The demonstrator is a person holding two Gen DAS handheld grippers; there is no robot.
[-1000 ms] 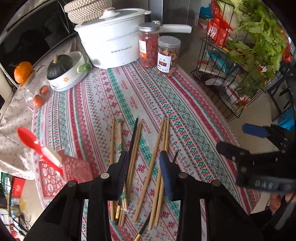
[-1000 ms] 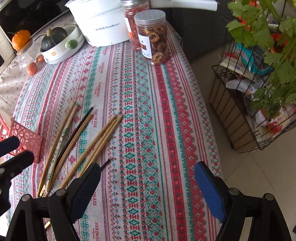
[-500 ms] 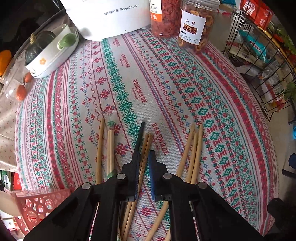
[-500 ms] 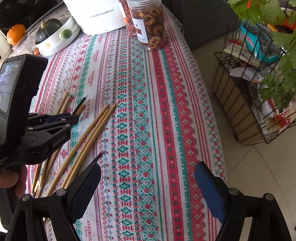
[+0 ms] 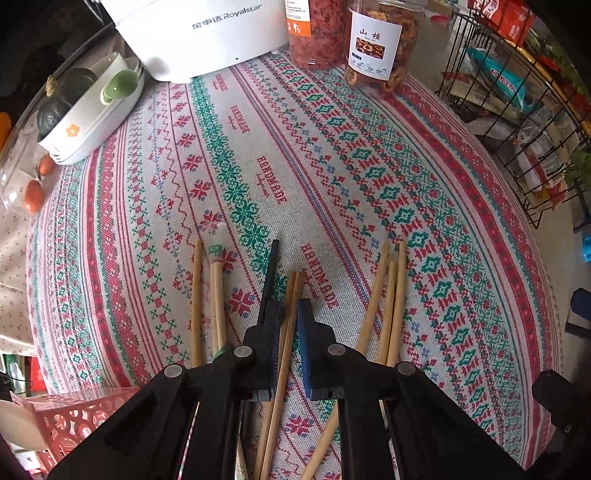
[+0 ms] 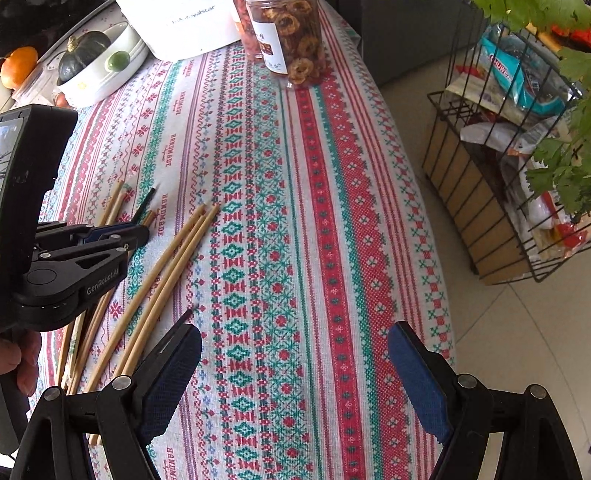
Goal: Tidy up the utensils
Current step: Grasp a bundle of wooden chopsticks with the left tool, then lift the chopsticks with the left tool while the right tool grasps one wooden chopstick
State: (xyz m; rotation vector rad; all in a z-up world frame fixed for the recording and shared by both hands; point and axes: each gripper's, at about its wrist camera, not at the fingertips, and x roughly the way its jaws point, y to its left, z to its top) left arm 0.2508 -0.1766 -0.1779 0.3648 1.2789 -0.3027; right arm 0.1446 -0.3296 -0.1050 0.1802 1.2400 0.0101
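Bamboo, pale tan and slender: that is what we hold in the left hand-held gripper (image 5: 290, 325), whose blue pads are clenched on a pair of wooden chopsticks (image 5: 284, 354) lying on the counter (image 5: 332, 177). Touching the outer side of its left finger lies a single black chopstick (image 5: 271, 273), thin and square-ended. Further left of the jaws we see a paper-sleeved pair (image 5: 218, 295) with a green printed band, too small for us to read, and one loose stick beside it. To the right of the jaws three more bamboo chopsticks (image 5: 388, 302) lie fanned, tips pointing away from us.

Our right hand-held gripper (image 6: 295, 354) hangs released, jaws wide, over bare cloth with nothing between them; those three sticks run just left of its left finger. In that view the left tool's body reads "GenRobot.AI".

Beyond the fingertips the woven red, green and white tablecloth (image 5: 424, 221) repeats the word "HANDMADE". Farther off stands a white cooker (image 5: 199, 33) marked "Royalstar" after Chinese characters, and to its right a clear jar of dried slices (image 5: 380, 44) labelled "山楂".
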